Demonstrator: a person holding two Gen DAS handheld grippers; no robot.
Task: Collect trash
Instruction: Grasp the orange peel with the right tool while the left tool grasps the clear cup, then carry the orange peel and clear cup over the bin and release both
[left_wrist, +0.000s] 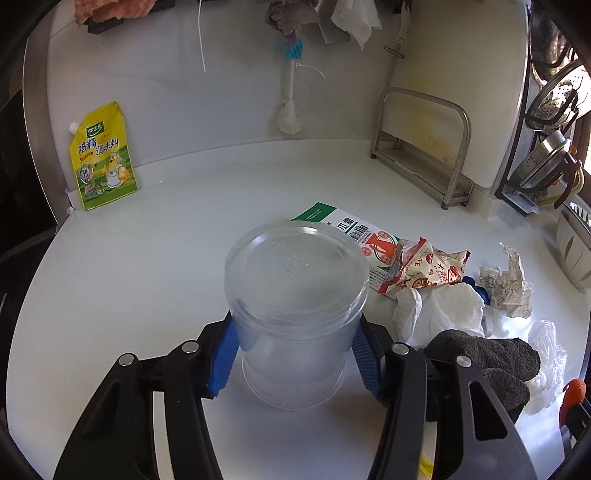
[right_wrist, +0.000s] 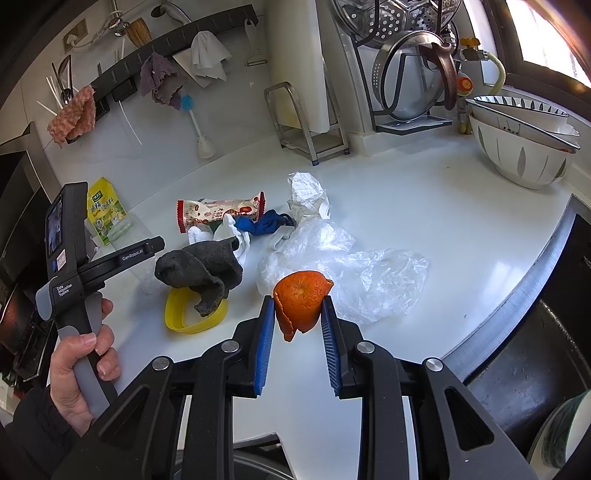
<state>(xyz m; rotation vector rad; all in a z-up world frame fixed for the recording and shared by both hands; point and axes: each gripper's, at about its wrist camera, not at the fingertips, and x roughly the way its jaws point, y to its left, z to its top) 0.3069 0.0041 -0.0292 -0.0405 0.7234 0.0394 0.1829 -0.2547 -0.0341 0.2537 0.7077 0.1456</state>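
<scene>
Orange peel (right_wrist: 301, 299) is pinched in the right tool (right_wrist: 298, 325); left tool (left_wrist: 293, 350) clamps the clear plastic cup (left_wrist: 295, 314)

Milk carton (left_wrist: 354, 236) half hidden behind cup (left_wrist: 295, 295)

White table (right_wrist: 424, 221): snack wrapper (right_wrist: 221, 212), grey sock (right_wrist: 199, 269), clear plastic bag (right_wrist: 369, 273), yellow seasoning pouch (right_wrist: 105, 214) at left, stacked bowls (right_wrist: 524, 155) upper right
</scene>
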